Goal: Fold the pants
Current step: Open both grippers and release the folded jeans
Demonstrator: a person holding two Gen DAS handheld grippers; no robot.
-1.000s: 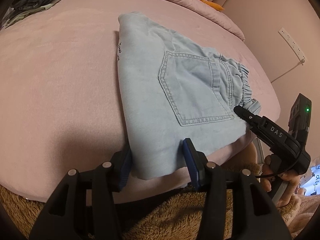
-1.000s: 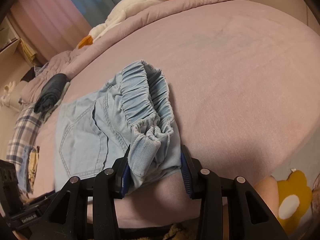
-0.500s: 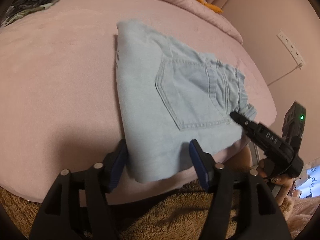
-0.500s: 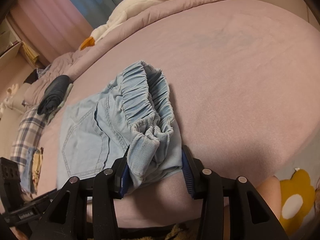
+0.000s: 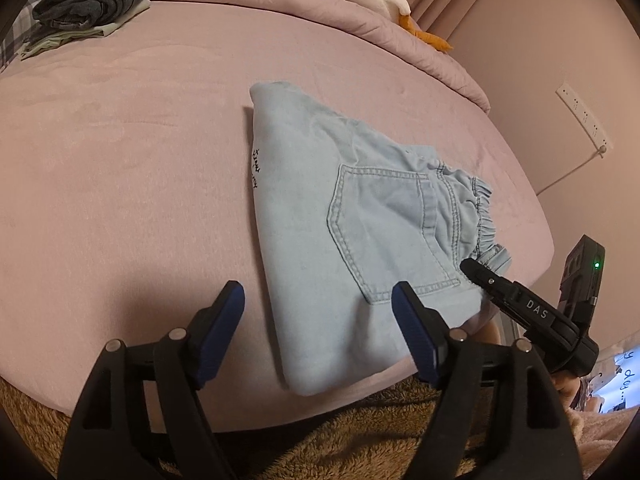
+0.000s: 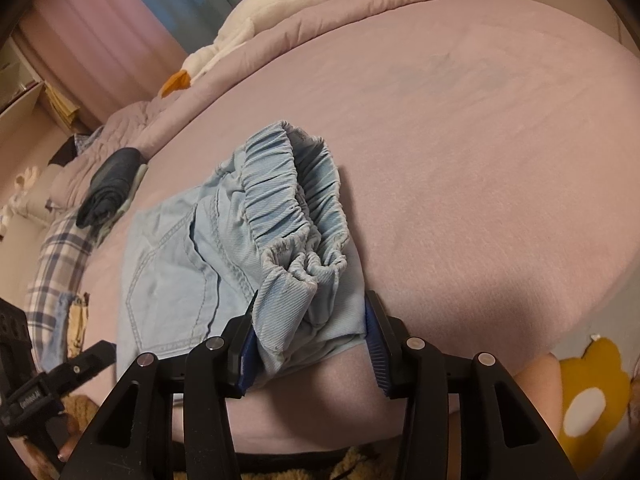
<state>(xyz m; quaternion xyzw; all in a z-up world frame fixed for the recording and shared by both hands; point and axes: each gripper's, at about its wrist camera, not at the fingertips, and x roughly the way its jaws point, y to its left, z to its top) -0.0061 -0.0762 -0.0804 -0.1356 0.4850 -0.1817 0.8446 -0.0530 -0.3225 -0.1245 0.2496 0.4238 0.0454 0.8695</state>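
Right wrist, pants waistband between tool pads

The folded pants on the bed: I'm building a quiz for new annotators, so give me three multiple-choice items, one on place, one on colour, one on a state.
1. Where do the folded pants lie?
A. near the front edge of the pink bed
B. on the floor
C. on the pillow

2. What colour are they?
A. black
B. light blue
C. red plaid

3. How does the left hand-held gripper stand?
A. clamped on the waistband
B. open, pads clear of the cloth
C. holding a dark garment

Answers: 1 A, the fold's corner sits by the mattress edge. 2 B, pale denim with a stitched pocket. 3 B, its jaws are opening, with a gap at each pad.
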